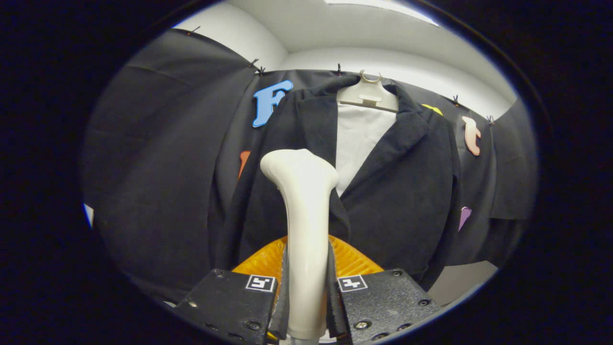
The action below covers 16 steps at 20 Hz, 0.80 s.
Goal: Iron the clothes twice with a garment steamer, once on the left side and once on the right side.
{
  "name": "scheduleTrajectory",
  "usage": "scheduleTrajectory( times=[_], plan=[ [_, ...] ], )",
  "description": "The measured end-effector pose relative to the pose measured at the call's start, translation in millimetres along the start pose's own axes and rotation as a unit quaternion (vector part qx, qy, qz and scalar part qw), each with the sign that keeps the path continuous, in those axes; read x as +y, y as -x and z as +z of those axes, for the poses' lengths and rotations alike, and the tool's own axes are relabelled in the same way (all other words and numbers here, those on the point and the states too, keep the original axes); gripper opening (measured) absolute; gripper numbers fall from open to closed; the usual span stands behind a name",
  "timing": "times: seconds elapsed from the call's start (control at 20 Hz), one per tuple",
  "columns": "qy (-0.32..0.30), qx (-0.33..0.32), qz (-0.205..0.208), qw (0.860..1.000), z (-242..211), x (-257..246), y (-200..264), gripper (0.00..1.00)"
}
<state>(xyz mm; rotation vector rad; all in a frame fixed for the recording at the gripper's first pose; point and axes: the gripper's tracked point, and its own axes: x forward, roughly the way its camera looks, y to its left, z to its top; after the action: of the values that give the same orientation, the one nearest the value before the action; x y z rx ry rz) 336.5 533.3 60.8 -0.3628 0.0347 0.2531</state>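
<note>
Steamer (pixel 301 225) stands upright between the fingers of the gripper (pixel 306 297), which pinch its handle from both sides, probably to keep it steady. Its long axis runs vertical, and its head points up toward the jacket (pixel 397 191) hanging on a hanger (pixel 368 95) just beyond.

Light is coming from a ceiling panel (pixel 383 5) overhead, leaving the white upper wall (pixel 364 57) bright while the booth below is sitting dim. The dark jacket (pixel 407 191) is swallowing detail, its folds barely reading. The pale steamer handle (pixel 304 230) is catching soft light without harsh glare, shading toward its right side. Straight lines are bowing strongly outward toward the edges, and the near fingers (pixel 383 297) are looking slightly soft.
</note>
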Motion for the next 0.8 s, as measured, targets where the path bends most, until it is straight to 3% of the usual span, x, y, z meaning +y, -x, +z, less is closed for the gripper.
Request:
scheduleTrajectory(
  times=[0.4,0.8],
  plan=[
    [-0.005,0.057,0.006,0.998,-37.3,8.5,14.8,0.34],
    [-0.014,0.148,0.014,0.989,-113.2,25.2,42.9,0.34]
  ],
)
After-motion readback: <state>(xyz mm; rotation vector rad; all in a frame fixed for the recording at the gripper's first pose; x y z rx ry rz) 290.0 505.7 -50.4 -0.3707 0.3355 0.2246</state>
